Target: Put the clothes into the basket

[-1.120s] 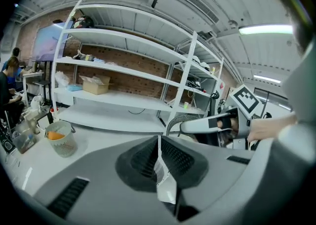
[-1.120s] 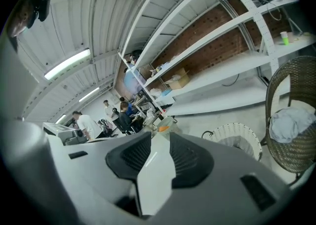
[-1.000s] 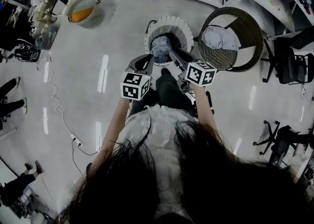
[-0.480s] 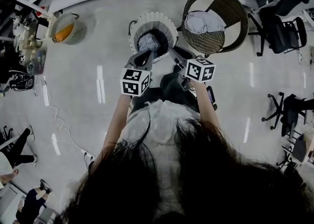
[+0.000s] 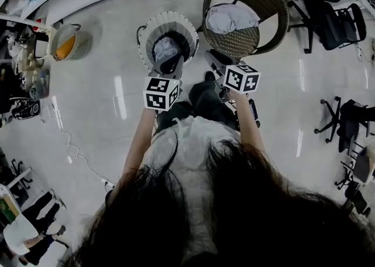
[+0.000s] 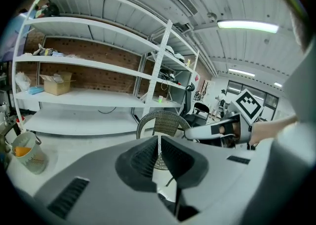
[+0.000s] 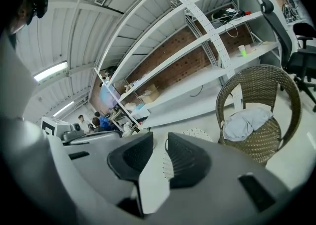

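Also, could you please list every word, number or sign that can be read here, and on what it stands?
No readable text in any view.
Left cube and right cube: black and white square patterns only, no letters or numbers.
Cardboard box on the shelf: any print is too small to read.

The basket (image 5: 170, 20) is white, the clothes (image 5: 166, 50) seemingly grey-blue.

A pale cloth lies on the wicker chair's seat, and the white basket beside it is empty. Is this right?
Not quite: the white basket is not empty; the head view shows a grey cloth in it. The pale cloth does lie on the seat of the wicker chair.
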A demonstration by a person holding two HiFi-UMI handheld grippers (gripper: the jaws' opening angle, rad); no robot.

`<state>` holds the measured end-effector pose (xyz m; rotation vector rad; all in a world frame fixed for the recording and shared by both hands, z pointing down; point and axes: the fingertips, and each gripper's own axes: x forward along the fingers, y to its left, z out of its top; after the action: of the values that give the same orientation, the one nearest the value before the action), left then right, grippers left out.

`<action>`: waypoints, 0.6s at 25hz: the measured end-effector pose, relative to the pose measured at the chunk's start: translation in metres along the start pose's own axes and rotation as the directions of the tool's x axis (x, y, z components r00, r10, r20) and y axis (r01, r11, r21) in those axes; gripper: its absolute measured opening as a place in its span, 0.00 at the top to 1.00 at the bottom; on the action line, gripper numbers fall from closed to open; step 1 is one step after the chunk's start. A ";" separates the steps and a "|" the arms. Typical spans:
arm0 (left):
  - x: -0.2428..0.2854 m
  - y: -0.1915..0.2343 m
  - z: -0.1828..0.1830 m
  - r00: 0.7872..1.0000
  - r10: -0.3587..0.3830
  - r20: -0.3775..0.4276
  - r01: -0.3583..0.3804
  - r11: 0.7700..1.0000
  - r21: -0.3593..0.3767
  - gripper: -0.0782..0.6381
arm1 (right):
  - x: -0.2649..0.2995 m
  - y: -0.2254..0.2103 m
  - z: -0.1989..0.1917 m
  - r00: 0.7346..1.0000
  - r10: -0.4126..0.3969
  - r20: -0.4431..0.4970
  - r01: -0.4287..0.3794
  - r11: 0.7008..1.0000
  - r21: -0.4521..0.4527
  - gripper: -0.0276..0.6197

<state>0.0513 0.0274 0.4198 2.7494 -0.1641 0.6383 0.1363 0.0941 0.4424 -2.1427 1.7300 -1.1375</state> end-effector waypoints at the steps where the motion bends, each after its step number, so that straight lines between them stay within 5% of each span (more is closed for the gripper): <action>1: 0.009 -0.005 0.002 1.000 0.000 -0.006 0.000 1.000 -0.004 0.85 | -0.002 -0.011 0.006 1.000 -0.004 -0.001 0.004 1.000 0.007 0.80; 15: 0.156 -0.054 0.032 0.996 0.006 -0.091 -0.007 1.000 -0.014 0.85 | -0.012 -0.167 0.066 0.997 -0.044 -0.064 0.046 0.998 0.031 0.80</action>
<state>0.2134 0.0619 0.4467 2.7009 -0.1562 0.7589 0.3059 0.1359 0.4837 -2.1596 1.6843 -1.2498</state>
